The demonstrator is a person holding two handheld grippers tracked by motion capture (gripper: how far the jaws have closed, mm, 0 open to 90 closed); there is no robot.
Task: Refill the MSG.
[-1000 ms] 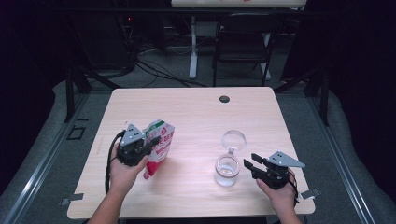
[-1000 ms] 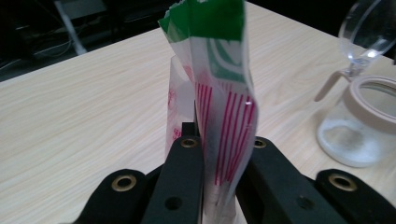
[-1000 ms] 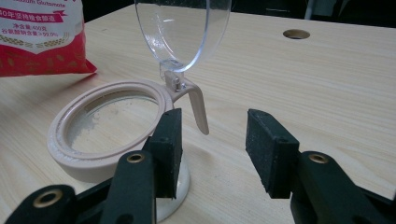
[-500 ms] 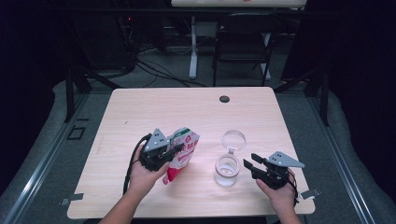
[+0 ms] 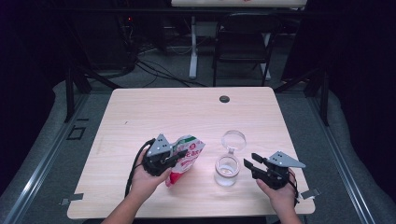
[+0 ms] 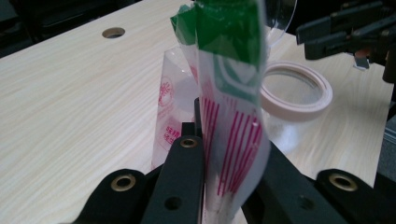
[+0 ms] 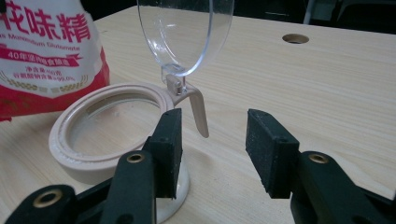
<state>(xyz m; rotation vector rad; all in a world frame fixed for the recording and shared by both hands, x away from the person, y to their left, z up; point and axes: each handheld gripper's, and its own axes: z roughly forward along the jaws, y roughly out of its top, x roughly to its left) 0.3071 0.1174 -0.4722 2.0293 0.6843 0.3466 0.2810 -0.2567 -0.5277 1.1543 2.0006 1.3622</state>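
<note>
At the left of the light wooden table [image 5: 140, 116] we see the left gripper [image 5: 169, 158] clamped on a red, white and green printed plastic pouch [image 5: 186, 158], held tilted just above the tabletop. Just to its right stands a clear glass jar with a beige rim [image 5: 227, 169], its transparent hinged lid [image 5: 233, 139] raised. Farther right, the right gripper [image 5: 251, 165] rests near the jar with jaws apart, holding nothing

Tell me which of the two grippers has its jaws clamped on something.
The left gripper: its jaws pinch the red, white and green pouch. The right gripper stands open beside the open glass jar, nothing between its pads.
</note>
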